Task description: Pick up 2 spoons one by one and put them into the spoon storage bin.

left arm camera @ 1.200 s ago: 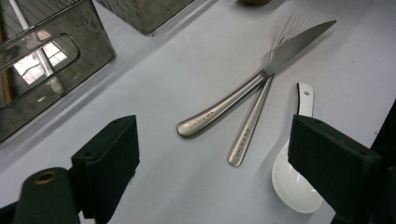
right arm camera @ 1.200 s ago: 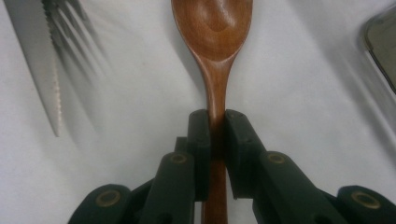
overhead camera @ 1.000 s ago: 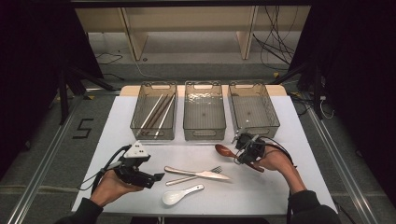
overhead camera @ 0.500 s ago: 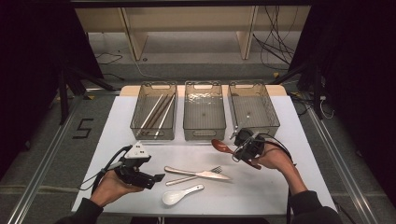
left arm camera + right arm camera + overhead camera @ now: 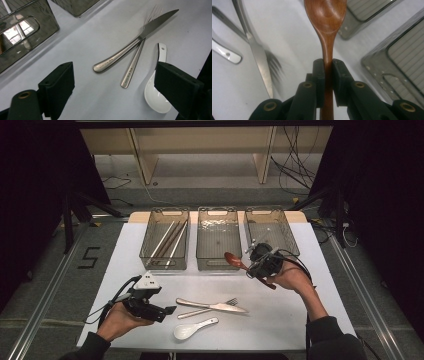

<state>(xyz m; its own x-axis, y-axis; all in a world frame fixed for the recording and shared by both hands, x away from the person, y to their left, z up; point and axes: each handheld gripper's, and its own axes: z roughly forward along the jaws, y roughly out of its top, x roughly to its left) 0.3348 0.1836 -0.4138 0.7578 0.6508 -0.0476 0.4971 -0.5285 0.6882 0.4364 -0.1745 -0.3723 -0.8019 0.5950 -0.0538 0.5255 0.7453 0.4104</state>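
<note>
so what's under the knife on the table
A fork lies under the knife, crossing it. Its handle and tines stick out; the stretch beneath the blade is covered.

A reddish-brown wooden spoon with faint darker grain is seen clamped between the black pads of the right claw, whose pivots are marked by small brass-coloured rings. The left claw is black as well, topped by a pale grey plate. The tabletop is plain white. A silver knife and a silver fork are shown with a dull metallic sheen, and a glossy white spoon is seen beside them. Three bins are tinted smoky grey and see-through, with ribbed lines on their floors. Pale and dark brown chopsticks are seen in the left bin.
</note>
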